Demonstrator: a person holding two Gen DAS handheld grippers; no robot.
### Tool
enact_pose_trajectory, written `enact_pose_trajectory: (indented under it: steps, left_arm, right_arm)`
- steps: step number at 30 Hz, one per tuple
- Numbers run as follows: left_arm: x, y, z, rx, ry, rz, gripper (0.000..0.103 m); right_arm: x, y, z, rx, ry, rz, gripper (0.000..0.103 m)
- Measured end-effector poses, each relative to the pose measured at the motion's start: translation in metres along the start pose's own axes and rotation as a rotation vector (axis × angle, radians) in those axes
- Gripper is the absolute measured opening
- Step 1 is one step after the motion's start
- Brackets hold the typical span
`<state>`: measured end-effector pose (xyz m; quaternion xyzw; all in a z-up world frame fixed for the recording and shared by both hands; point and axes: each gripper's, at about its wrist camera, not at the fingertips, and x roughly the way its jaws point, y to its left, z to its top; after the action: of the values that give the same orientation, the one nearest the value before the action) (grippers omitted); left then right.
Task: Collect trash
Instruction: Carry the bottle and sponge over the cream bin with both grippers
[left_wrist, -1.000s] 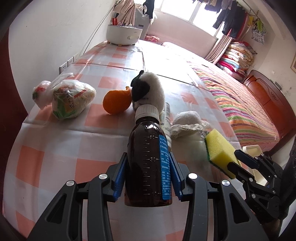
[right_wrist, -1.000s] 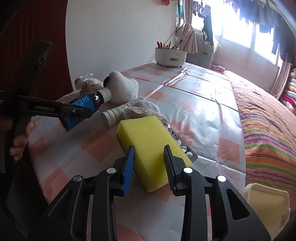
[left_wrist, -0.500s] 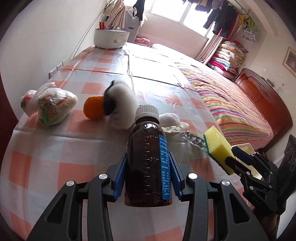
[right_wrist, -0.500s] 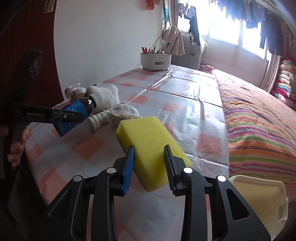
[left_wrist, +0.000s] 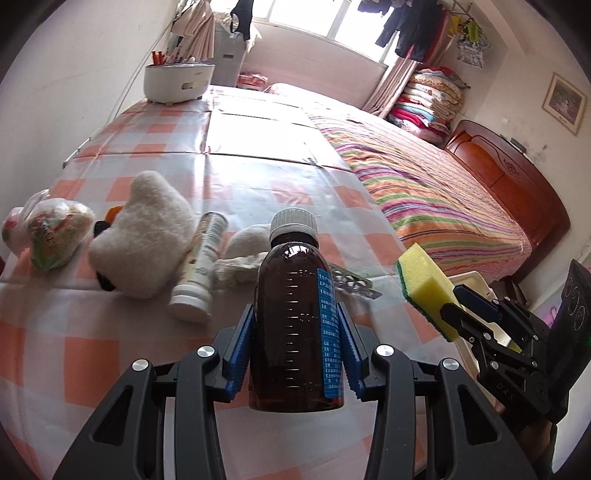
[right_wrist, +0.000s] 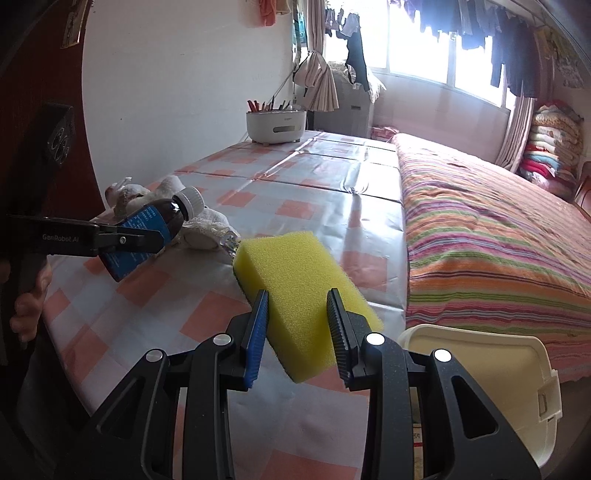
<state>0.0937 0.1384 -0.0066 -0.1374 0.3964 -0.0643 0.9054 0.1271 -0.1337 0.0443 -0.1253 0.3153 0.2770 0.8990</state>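
My left gripper is shut on a brown medicine bottle with a white cap and a blue label, held above the checked tablecloth. In the right wrist view that bottle hangs tilted at the left. My right gripper is shut on a yellow sponge with a green underside; the same sponge shows at the right of the left wrist view. A cream-coloured bin stands below the table's edge, under my right gripper. On the table lie a white tube and a blister pack.
A white plush toy, a bagged snack and a crumpled white cloth lie at the table's near end. A white holder stands at the far end. A striped bed runs along the right.
Both grippers have drawn back toward the table's near edge with their loads. The table items have slid left in the left wrist view, and the bin shows more in the right wrist view.
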Motion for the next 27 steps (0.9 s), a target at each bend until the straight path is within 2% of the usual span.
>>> enact_pose_trajectory:
  steps: [27]
  left_arm:
    - [0.036, -0.112, -0.005, 0.179, 0.061, -0.143, 0.042]
  right_arm:
    - [-0.053, -0.094, -0.038, 0.192, -0.040, -0.156, 0.031]
